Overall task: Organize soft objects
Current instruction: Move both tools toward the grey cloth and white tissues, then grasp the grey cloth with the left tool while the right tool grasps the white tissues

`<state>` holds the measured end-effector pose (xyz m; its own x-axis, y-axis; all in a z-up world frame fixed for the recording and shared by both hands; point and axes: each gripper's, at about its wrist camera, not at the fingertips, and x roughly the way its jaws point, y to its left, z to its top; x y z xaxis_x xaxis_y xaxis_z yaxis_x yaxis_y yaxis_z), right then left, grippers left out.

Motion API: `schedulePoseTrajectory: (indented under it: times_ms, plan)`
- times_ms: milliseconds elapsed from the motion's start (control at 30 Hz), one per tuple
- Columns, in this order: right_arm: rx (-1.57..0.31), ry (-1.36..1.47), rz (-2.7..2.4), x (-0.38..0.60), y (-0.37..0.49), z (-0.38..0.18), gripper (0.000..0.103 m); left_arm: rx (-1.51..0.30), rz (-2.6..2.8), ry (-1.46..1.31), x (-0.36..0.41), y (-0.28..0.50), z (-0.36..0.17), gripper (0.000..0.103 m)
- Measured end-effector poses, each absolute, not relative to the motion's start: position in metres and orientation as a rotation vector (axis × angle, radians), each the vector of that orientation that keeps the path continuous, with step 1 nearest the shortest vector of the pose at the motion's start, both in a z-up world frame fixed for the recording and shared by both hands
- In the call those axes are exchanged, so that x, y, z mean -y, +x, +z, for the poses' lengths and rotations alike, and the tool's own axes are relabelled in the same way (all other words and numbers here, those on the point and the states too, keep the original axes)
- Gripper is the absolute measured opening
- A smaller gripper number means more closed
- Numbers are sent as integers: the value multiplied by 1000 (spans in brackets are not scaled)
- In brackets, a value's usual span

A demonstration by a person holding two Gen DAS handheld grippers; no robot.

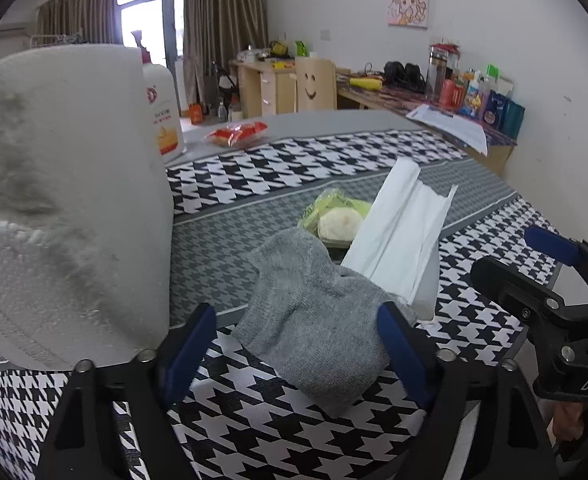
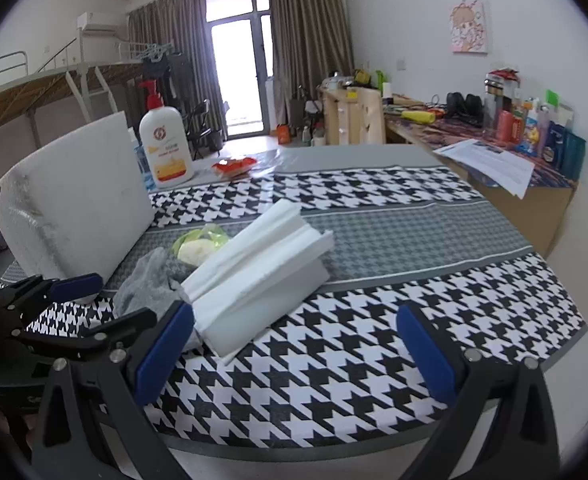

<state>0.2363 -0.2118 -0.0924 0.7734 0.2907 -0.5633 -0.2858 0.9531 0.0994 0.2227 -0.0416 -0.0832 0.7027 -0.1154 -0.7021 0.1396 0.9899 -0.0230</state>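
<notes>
Left wrist view
- Left gripper [image 1: 297,354]: jaws apart, blue pads either side of the sock; right pad at the sock's edge, left pad clear of it; no squeeze visible.
- Grey sock [image 1: 313,320]: slumped on the houndstooth tablecloth [image 1: 294,432], between the left gripper's fingers, its far end against the tissue pack.
- Tissue pack [image 1: 397,236]: white, just behind the sock, one sheet standing up and leaning right.
- Green-wrapped bun [image 1: 335,218]: pale round thing in clear green wrap, beyond the sock, touching the tissue pack's left side.
- White foam slab [image 1: 66,200]: large, upright at left, close to the lens, surface scuffed grey.
- Lotion pump bottle [image 1: 164,116]: white with orange label, partly hidden behind the slab.
- Red snack packet [image 1: 236,134]: far on the table, on the plain grey band.
- Right gripper [image 1: 553,276]: enters at right edge, well apart from the sock.

Right wrist view
- Right gripper [image 2: 294,354]: jaws wide, only tablecloth [image 2: 313,380] between the pads, holding nothing.
- Tissue pack [image 2: 254,276]: ahead and left of the jaws, lying tilted.
- Grey sock [image 2: 146,284]: left of the tissue pack, partly hidden.
- Left gripper [image 2: 78,304]: black fingers with blue pads at the sock.
- Green-wrapped bun [image 2: 200,244]: behind the sock.
- White foam slab [image 2: 78,204]: leaning back at left.
- Lotion pump bottle [image 2: 166,148]: upright, red pump.
- Red snack packet [image 2: 234,166]: just right of the bottle.
</notes>
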Motion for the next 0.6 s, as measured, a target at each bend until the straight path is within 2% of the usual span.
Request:
schedulePoseTrajectory:
  times_ms: [400, 500, 567, 600]
  plan:
    - [-709, -14, 350, 200, 256, -102, 103, -861, -175, 40, 45, 233, -94, 53]
    - [-709, -23, 360, 198, 257, -100, 103, -862, -188, 38, 45, 235, -94, 39]
    - [-712, -28, 364, 198, 259, -99, 103, -861, -203, 25, 42, 235, -94, 26]
    - [-715, -30, 362, 198, 259, -99, 103, -862, -211, 16, 41, 235, -93, 24]
